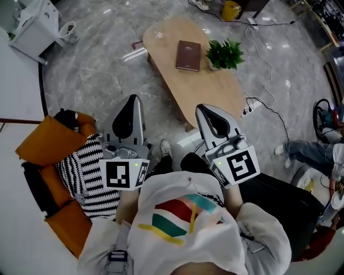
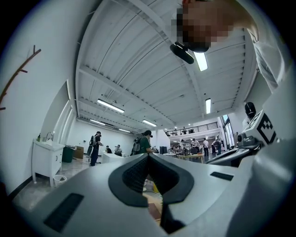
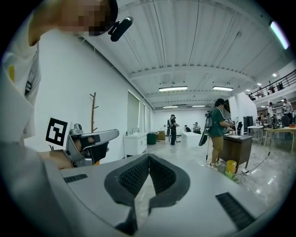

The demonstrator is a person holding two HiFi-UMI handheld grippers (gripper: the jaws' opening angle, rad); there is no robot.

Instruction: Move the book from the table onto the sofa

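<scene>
Nearest us, short of the table's (image 1: pixel 174 88) near end: left gripper (image 1: pixel 130 101) and right gripper (image 1: pixel 207 110), side by side, both pointing toward the table.

Left gripper: in its own view the jaws are pressed together at the tips, nothing between them. Right gripper: same in its view, tips meeting, nothing pinched. Shells are smooth grey plastic. The pads (image 2: pixel 134 177) are black with a fine ribbed texture. Each gripper carries a black-and-white marker cube at the rear.

Left of the table's near end, beside the left gripper: sofa (image 1: pixel 32 185), dark, piled with orange cushions (image 1: pixel 45 140) of plain fabric and a striped cushion (image 1: pixel 88 177) in black and white.

Table: pale wood, a long rounded oval top, smooth, standing on a floor (image 1: pixel 102 75) of glossy grey marbled stone.

Book (image 1: pixel 188 55): we find it on the table's far half, well apart from both grippers and ahead of them, nearer the right gripper's line. Closed, lying flat, brown matt cover, rectangular.

Just right of the book on the table: plant (image 1: pixel 224 52), green and leafy, in a small pale pot.

Beyond the table's far end: a yellow bucket (image 1: pixel 231 9). A thin cable (image 1: pixel 269 80) trails over the floor to the table's right.
</scene>
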